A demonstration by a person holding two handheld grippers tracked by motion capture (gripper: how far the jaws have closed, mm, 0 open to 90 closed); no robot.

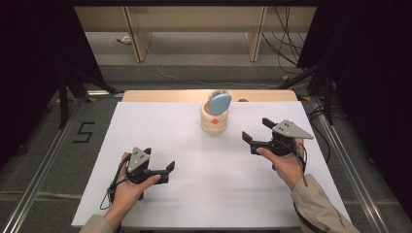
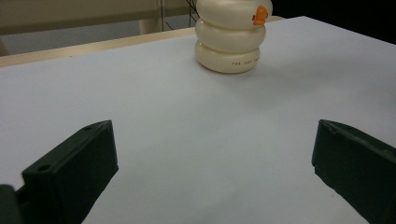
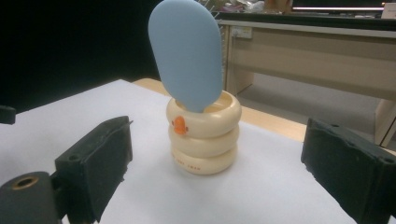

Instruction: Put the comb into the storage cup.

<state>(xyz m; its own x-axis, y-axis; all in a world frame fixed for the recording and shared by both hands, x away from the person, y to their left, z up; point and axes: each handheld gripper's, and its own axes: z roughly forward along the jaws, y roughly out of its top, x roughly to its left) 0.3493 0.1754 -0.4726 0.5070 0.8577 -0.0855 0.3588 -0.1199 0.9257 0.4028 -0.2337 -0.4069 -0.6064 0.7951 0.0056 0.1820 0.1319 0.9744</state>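
Right gripper view gives the blue brush (image 3: 186, 53) standing in the cream holder (image 3: 204, 135); left gripper view cuts it off. Left claw (image 1: 167, 172) and right claw (image 1: 256, 130) both spread wide, empty, over the white surface (image 1: 204, 184).

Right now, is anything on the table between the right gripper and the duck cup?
No. In the right gripper view, bare white table lies between the right gripper and the cup.

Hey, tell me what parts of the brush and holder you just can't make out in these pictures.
- Brush handle: hidden inside the holder in the right gripper view and the high view.
- Bristles: face away in the right gripper view; too small in the high view.
- Holder top: cut off by the top edge in the left gripper view.
- Holder lettering: too small to read fully.
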